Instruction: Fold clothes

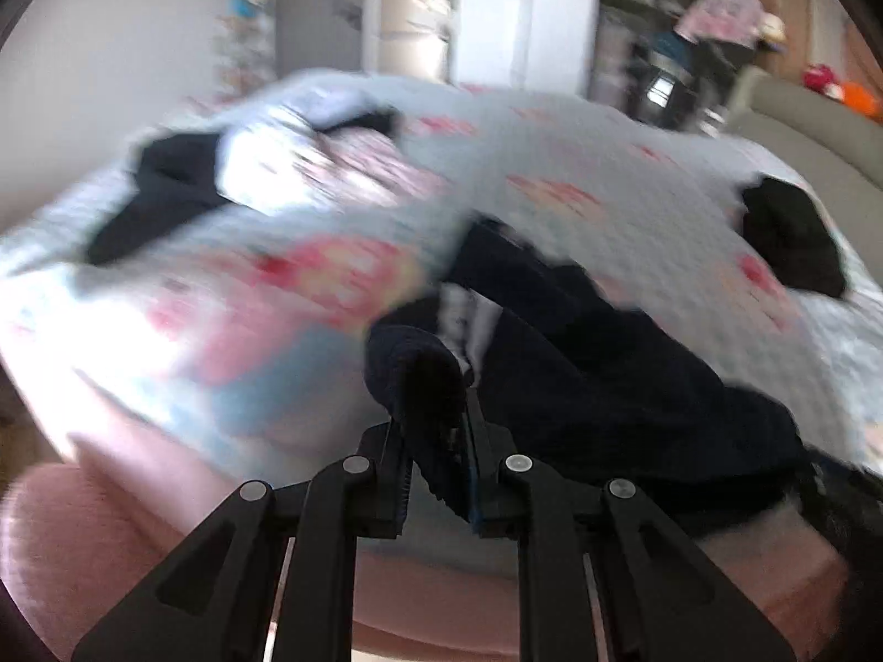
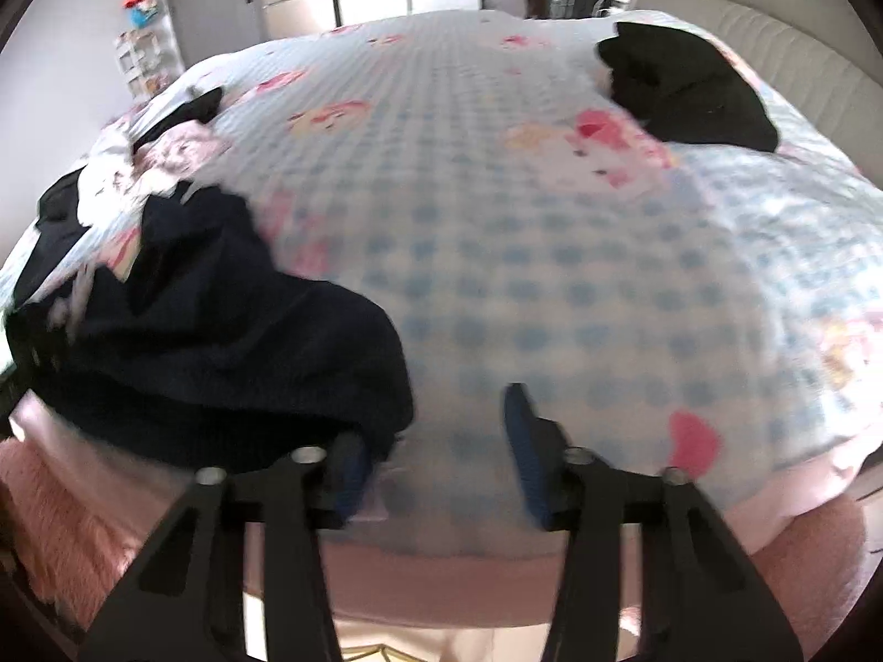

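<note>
Your left claw (image 1: 436,430) has its jaws drawn narrow on a fold of the dark navy garment (image 1: 607,364), with the cloth bunched up between the pads at the lower centre of the left wrist view. From that pinch the garment trails away toward the right and upper right of the frame, lying crumpled along the near edge of the bed (image 1: 634,176). That makes its long axis run roughly across the front of the bed, not away from you.

Your right claw (image 2: 436,441) stands partly open with nothing between the pads. In the right wrist view the same garment (image 2: 221,331) fills the lower left, and its near hem comes right up against the left finger (image 2: 347,469); whether it touches the pad I cannot tell through the blur. So the free end lies to the left of this claw, and a short shift that way should put cloth between the jaws.

Around it: a mixed pile of black, white and pink clothes (image 1: 265,176) sits at the upper left of the left view, close to the far end of the navy piece, so lifting may drag it. A separate black garment (image 2: 684,94) lies at the upper right, well apart. The checked stretch of bed at centre right looks free for laying the piece flat.
</note>
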Demonstrator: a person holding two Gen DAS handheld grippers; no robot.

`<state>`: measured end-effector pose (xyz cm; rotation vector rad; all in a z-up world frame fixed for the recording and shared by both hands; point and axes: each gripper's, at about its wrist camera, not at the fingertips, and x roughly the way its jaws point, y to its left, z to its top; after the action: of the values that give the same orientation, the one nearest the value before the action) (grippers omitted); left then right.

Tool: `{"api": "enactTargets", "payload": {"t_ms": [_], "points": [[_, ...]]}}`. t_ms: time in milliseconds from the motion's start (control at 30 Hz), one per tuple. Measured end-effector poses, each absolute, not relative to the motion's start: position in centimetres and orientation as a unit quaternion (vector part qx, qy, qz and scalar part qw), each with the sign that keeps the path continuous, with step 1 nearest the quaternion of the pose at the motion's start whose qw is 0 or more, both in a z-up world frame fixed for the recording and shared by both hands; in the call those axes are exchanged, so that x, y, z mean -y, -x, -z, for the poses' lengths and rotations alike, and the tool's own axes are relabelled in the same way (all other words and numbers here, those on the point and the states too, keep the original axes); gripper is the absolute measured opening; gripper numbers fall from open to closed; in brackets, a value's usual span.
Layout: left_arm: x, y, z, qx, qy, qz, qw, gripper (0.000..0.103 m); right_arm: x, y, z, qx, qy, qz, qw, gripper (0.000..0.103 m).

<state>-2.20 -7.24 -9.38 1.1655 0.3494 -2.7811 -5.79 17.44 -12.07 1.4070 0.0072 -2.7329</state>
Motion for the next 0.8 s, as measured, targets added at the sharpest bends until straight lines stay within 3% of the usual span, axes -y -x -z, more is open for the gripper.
{"api": "enactTargets", "payload": {"t_ms": [33,67,133,200,233,333,400,433,633,800], "points": [[7.0,2.5,9.7,-0.129,-0.389,0.912,0.026,0.026,-17.9,6.0,12.2,0.007,-0.466,0.884,0.040,0.038],[6.7,2.6,10.0,-0.129,-0.393,0.910,0.016,0.049,-18.2,6.3,12.6,0.020,-0.480,0.875,0.059,0.038],[5.9,3.2,10.6,-0.120,-0.400,0.909,-0.012,0.069,-18.3,6.4,13.7,0.053,-0.511,0.851,0.113,0.038],[4.8,3.9,11.2,-0.098,-0.411,0.906,-0.019,0.069,-17.7,6.2,14.5,0.058,-0.521,0.840,0.139,0.041],[4.2,4.2,11.5,-0.081,-0.417,0.905,-0.019,0.069,-17.2,5.9,14.8,0.049,-0.521,0.840,0.144,0.042],[3.0,4.2,12.0,-0.037,-0.428,0.903,0.002,0.038,-16.1,5.8,14.8,0.015,-0.514,0.846,0.141,0.039],[3.1,4.0,11.7,-0.038,-0.425,0.904,0.008,0.030,-16.6,5.9,14.7,0.019,-0.511,0.851,0.123,0.022],[3.3,4.0,11.4,-0.044,-0.422,0.906,0.010,0.023,-16.9,6.2,14.6,0.016,-0.507,0.855,0.110,0.021],[2.6,4.1,8.9,-0.064,-0.395,0.916,-0.022,0.019,-19.3,6.5,12.3,0.009,-0.463,0.885,0.047,0.020],[-1.6,8.4,7.0,0.014,-0.384,0.923,-0.038,0.015,-19.9,8.6,7.9,-0.024,-0.413,0.910,0.024,0.016]]}}
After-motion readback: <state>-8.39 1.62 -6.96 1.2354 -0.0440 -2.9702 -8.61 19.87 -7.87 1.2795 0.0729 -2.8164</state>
